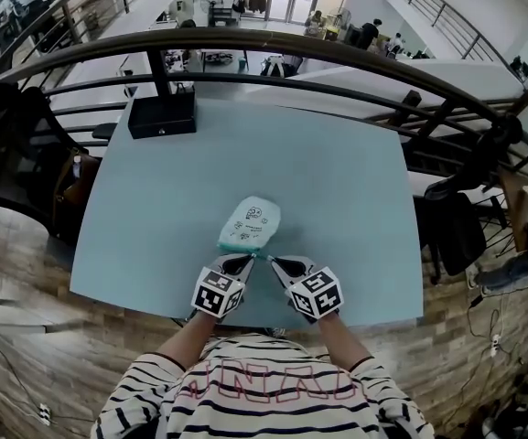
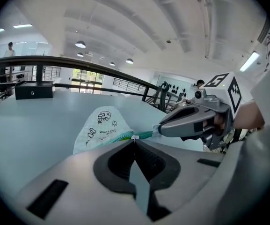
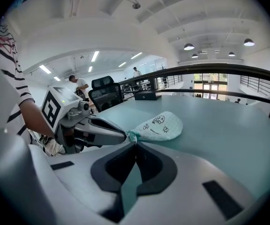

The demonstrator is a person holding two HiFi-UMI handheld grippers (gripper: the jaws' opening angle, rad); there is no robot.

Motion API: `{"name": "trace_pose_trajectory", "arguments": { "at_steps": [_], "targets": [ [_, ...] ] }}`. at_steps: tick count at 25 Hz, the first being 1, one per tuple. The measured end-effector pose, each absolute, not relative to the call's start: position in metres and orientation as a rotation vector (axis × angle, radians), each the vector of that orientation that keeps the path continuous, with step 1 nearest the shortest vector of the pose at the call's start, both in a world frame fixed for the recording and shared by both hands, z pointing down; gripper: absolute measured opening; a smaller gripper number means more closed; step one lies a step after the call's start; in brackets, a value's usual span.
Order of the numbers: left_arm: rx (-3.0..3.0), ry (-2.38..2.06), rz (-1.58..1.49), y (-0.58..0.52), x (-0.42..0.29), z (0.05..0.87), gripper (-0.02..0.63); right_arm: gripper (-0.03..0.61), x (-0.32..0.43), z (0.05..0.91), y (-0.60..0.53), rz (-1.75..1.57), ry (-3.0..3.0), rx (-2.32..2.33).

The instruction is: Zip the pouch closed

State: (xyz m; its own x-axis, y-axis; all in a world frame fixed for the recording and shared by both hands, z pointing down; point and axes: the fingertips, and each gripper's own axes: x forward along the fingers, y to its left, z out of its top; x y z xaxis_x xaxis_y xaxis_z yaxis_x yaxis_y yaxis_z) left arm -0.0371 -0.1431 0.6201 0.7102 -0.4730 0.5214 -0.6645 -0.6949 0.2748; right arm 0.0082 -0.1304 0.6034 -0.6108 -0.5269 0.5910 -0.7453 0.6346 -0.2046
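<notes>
A pale mint pouch [image 1: 250,222] with black cartoon prints lies on the light blue table [image 1: 337,199], its teal zipper edge [image 2: 120,136] towards me. Both grippers meet at its near end. My left gripper [image 1: 250,257] is shut, and in the left gripper view a small white zipper pull [image 2: 135,137] sits right at its closed tips [image 2: 134,140]. My right gripper [image 1: 271,260] is shut too, its tips [image 2: 161,130] on the teal end of the pouch. The right gripper view shows the pouch [image 3: 160,125] just past my closed jaws, with the left gripper [image 3: 124,135] at the same corner.
A black box [image 1: 161,115] stands at the table's far left corner. A dark curved railing [image 1: 291,44] runs behind the table, with black office chairs [image 1: 16,144] to the left. The table's near edge [image 1: 245,311] lies just under my hands.
</notes>
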Motion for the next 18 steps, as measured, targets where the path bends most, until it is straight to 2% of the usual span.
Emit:
{"name": "trace_pose_trajectory", "arguments": {
  "at_steps": [18],
  "targets": [
    [2.339, -1.085, 0.607, -0.166, -0.052, 0.631, 0.026, 0.028, 0.029, 0.606, -0.145, 0.585, -2.341, 1.009]
  ]
}}
